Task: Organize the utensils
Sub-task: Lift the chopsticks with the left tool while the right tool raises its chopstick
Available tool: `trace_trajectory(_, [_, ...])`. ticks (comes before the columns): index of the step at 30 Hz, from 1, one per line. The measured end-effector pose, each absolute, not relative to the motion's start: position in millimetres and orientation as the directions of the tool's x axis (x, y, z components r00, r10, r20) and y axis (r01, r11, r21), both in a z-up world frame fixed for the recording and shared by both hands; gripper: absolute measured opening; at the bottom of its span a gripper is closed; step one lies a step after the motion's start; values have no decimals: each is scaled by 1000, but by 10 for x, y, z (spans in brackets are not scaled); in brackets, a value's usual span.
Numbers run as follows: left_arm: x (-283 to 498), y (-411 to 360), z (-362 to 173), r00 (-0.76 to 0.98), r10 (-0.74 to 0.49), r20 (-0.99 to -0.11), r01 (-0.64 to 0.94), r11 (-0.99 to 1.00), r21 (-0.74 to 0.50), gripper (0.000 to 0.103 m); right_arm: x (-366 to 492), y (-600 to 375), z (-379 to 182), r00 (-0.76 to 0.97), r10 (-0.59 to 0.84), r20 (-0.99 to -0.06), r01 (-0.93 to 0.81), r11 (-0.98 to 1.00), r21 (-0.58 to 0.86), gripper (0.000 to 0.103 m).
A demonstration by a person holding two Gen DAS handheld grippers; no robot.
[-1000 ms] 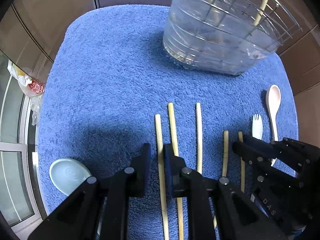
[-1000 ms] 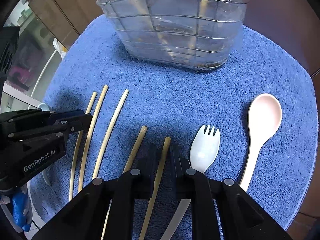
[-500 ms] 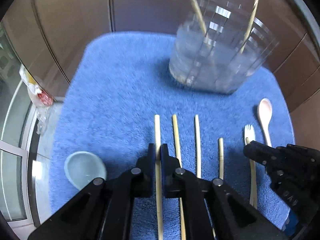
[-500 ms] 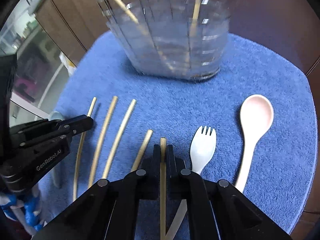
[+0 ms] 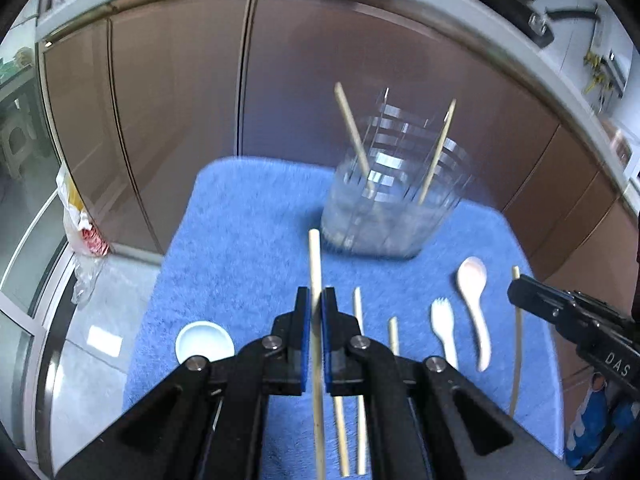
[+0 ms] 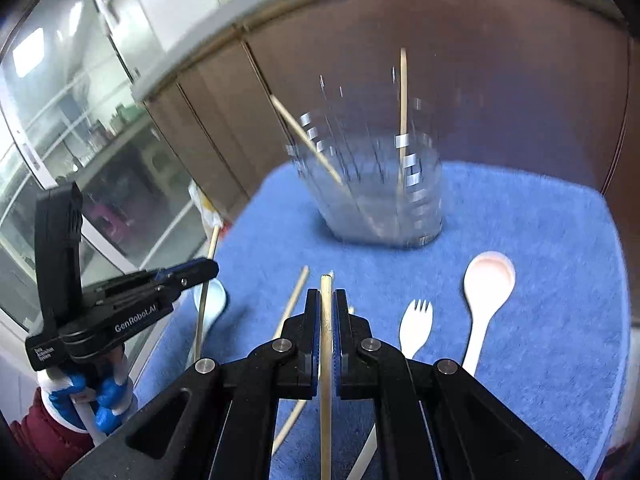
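**Two chopsticks lifted, holder ahead**

While both grippers clamp a chopstick each, the step in hand looks like carrying them to the clear wire-ribbed holder. On the left, the left gripper is closed on a pale chopstick raised over the blue towel; on the right, the right gripper pinches another chopstick. Tip each stick upright over the rim before letting go, clear of the two already leaning inside. Slim, straight, pale wood; likely to swivel between the pads.
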State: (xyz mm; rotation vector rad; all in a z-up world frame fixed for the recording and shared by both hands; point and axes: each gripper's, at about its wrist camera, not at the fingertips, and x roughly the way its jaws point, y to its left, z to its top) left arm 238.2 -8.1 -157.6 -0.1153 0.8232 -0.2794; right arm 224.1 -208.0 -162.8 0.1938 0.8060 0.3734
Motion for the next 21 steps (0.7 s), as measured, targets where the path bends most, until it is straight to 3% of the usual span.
trace_trajectory(6, [2315, -33, -1087, 740, -352, -573, 229, 933, -277, 4, 2171, -2149, -1081, 768, 376, -519, -281, 925, 254, 5])
trace_trajectory(12, [2493, -15, -546, 814, -402, -421, 258, 897, -358, 4, 2359, -2215, -513, 891, 330, -311, -272, 938, 214, 5])
trace_trajectory(21, [2964, -218, -111, 919, -333, -210, 239, 896, -373, 4, 2710, -2199, -78, 969, 244, -29, -236, 956, 174, 5])
